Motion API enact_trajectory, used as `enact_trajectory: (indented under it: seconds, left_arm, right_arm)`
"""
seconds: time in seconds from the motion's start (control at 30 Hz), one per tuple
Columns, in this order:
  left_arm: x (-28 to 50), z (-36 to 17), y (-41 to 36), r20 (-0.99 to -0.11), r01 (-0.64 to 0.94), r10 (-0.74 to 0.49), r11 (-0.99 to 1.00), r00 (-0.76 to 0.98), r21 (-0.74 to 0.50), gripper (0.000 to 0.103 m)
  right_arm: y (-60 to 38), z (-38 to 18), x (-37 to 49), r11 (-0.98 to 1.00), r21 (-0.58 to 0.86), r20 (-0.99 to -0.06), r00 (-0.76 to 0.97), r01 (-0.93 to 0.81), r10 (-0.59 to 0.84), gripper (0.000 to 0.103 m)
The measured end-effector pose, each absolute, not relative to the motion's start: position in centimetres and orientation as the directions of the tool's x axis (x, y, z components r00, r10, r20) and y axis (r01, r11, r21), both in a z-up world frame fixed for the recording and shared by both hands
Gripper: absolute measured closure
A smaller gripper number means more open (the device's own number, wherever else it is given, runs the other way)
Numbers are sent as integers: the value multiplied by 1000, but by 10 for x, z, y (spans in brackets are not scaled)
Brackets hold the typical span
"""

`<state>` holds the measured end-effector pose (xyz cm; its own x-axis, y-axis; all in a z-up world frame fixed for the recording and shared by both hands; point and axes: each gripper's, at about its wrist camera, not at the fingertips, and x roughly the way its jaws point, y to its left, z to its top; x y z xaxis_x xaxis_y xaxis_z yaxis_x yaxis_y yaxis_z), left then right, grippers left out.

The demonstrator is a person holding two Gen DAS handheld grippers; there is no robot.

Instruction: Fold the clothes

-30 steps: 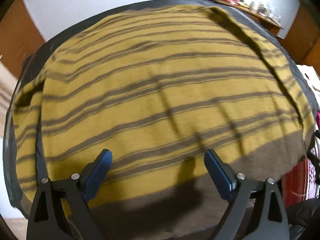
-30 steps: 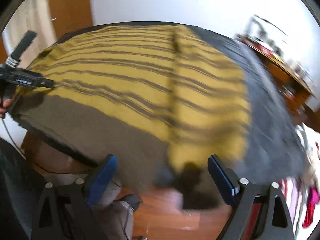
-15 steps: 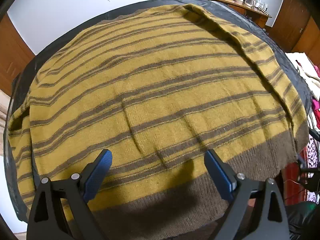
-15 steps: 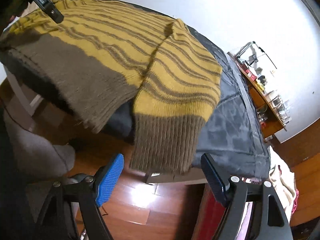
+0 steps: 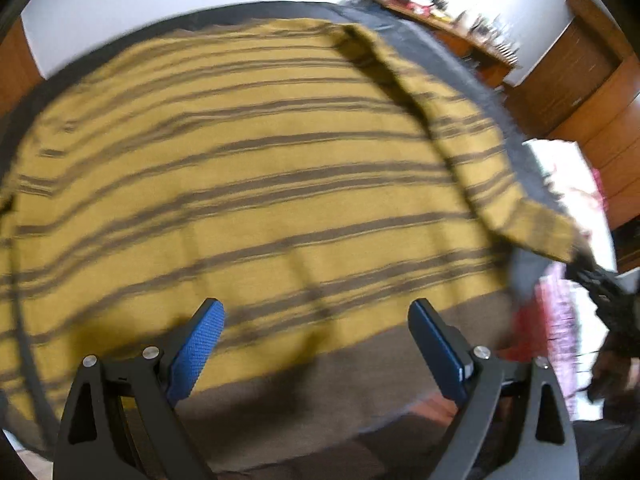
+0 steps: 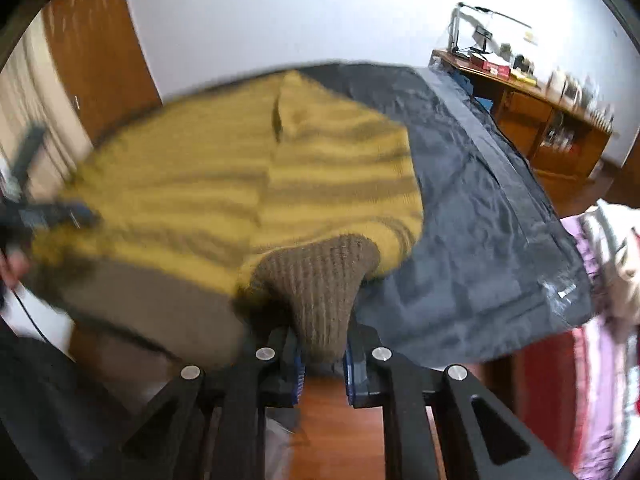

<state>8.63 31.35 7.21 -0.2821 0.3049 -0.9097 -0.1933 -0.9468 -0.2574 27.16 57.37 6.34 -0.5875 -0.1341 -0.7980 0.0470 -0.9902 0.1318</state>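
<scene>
- gripping the brown ribbed sleeve cuff (image 6: pixel 320 280), the right claw (image 6: pixel 322 364) is closing, its blue pads pressed on either side of the knit.
- yellow striped sweater (image 5: pixel 248 184) lies spread flat over the dark-covered table (image 6: pixel 480 208), its brown hem at the near edge.
- sleeve (image 5: pixel 480 152) runs along the sweater's right side toward the table's near right corner.
- left claw (image 5: pixel 316 320) hangs open above the hem, nothing between its pads.
- both views blurred.

Wooden sideboard (image 6: pixel 536 100) by white wall (image 6: pixel 280 12)
</scene>
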Motion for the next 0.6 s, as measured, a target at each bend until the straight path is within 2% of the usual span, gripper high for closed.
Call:
enact_trajectory:
  seconds: [0.17, 0.3, 0.37, 0.47, 0.6]
  left_arm:
    - [76, 77, 351, -818, -266, 555, -820, -149, -507, 8]
    - [66, 69, 377, -619, -191, 785, -605, 18, -773, 3]
    - [62, 59, 393, -551, -132, 830, -539, 80, -832, 2]
    - [58, 44, 417, -515, -99, 844, -506, 149, -857, 2]
    - [50, 21, 433, -428, 24, 888, -437, 167, -899, 2]
  right_arm:
    - [559, 98, 262, -977, 192, -732, -651, 90, -204, 87]
    - [541, 109, 265, -975, 175, -709, -670, 137, -221, 87]
    - [532, 106, 268, -976, 160, -713, -665, 151, -220, 87]
    - [529, 95, 269, -976, 157, -724, -655, 148, -216, 87]
    - [531, 85, 268, -979, 156, -732, -650, 127, -202, 87]
